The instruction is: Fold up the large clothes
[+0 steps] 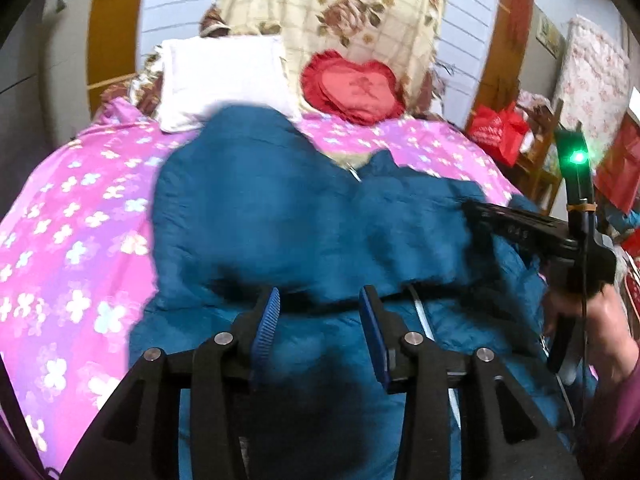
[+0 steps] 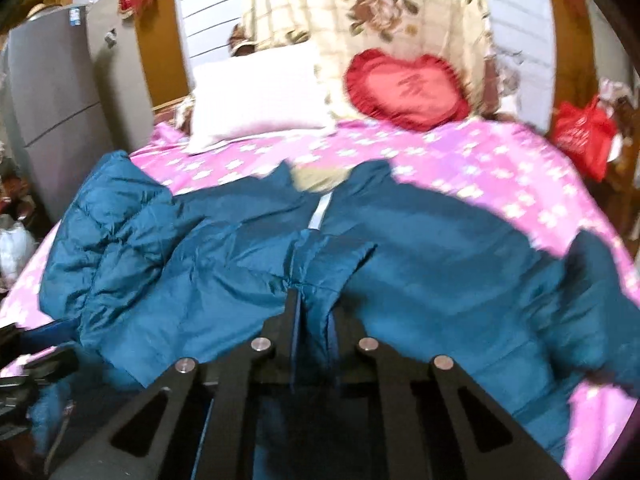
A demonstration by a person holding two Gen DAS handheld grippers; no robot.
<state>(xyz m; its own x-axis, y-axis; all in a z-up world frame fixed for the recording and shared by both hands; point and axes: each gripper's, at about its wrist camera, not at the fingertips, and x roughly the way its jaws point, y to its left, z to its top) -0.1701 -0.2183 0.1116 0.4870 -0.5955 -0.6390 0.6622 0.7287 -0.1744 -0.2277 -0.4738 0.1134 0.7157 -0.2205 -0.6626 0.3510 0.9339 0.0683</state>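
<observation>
Left gripper [image 1: 318,312]: jaws parted, blue ribbed pads [image 1: 266,322] clear of one another with nothing pinched between, pointed downward and forward. Right gripper [image 2: 316,304]: jaws drawn tight together, a fold of teal jacket [image 2: 420,272] clamped between them, tilted downward. Right hand [image 1: 592,328] wrapped around its handle at the left view's right edge, sleeve at wrist.
</observation>
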